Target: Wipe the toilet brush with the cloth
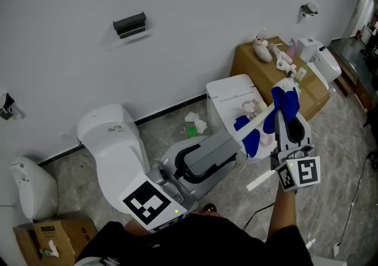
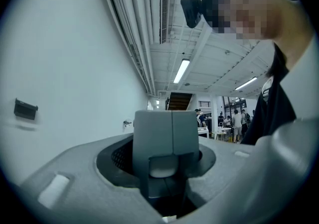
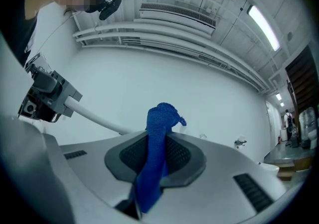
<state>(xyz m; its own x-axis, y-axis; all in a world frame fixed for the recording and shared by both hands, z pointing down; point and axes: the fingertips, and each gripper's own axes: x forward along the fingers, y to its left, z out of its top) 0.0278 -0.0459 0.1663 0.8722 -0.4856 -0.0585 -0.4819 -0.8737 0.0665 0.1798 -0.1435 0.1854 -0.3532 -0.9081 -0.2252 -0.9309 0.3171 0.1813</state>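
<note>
Head view: the left gripper (image 1: 232,142) grips the white toilet brush (image 1: 258,119) by its handle. The right gripper (image 1: 286,104) holds a blue cloth (image 1: 253,138) draped against that handle.
Left gripper view: the jaws stand narrow.
Right gripper view: the jaws pinch the cloth, and the handle passes just behind it.

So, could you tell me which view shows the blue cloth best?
The right gripper view: the cloth fills its centre, pinched by the right gripper. The head view shows it smaller, hanging over the toilet brush handle. The left gripper view shows none of it.
</note>
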